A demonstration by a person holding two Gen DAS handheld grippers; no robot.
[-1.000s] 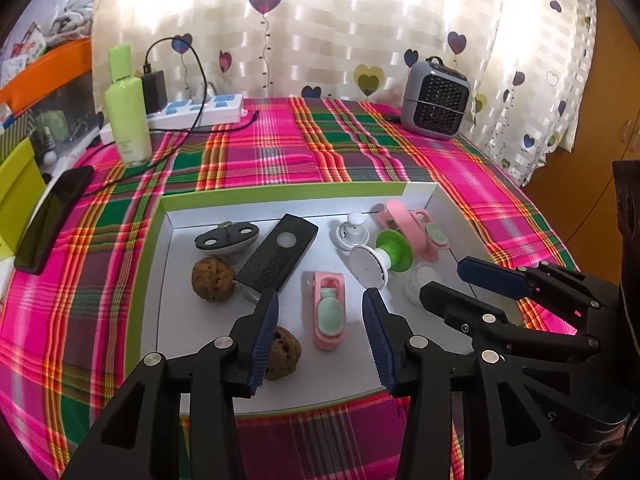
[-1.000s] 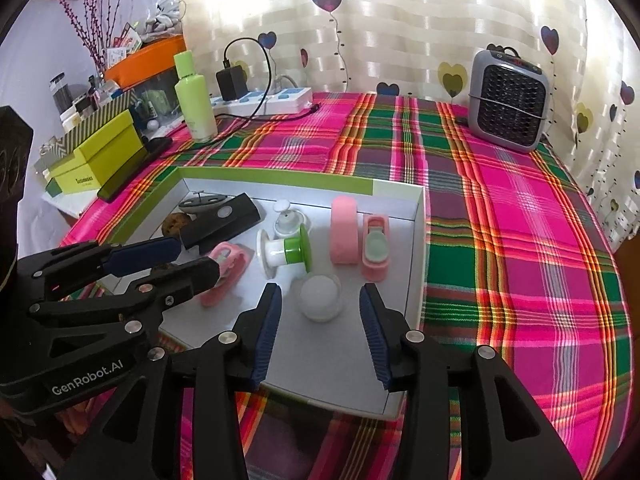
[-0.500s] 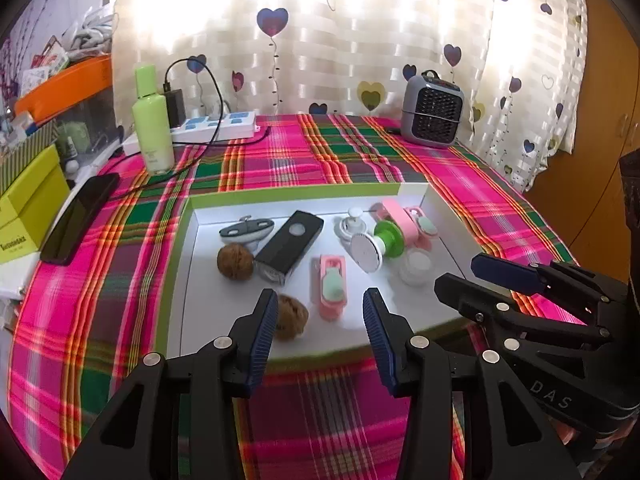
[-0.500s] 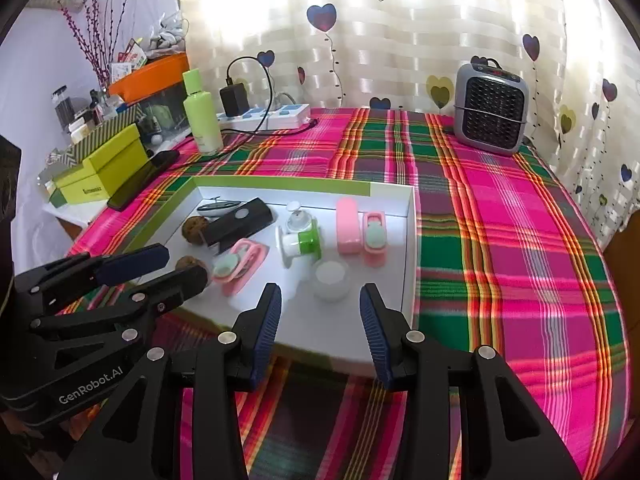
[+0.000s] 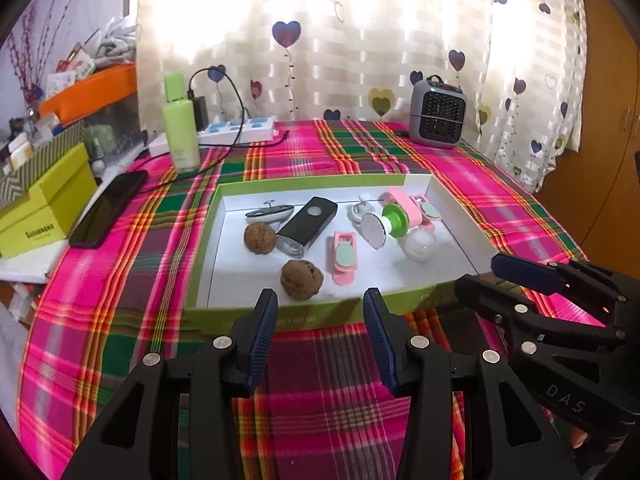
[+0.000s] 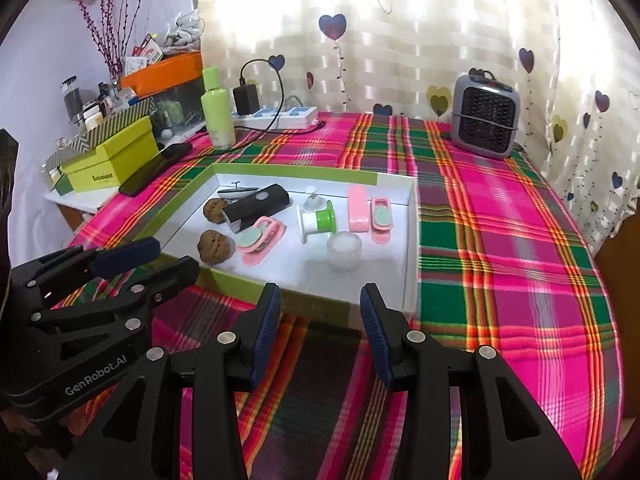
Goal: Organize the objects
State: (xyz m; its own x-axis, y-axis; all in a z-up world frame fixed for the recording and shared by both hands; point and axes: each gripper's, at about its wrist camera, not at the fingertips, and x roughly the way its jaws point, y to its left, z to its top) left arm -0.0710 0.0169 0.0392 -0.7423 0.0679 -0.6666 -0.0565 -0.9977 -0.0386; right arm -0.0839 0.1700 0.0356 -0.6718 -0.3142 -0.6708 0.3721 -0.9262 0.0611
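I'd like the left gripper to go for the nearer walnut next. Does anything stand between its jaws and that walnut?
Only the tray's near green wall. The left gripper hangs outside the tray with open, empty jaws, and the nearer walnut lies just beyond that wall. The pink clip lies beside the walnut, not in front.

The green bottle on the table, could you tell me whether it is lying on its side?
No, the green bottle stands upright on the plaid tablecloth, beside the white power strip.
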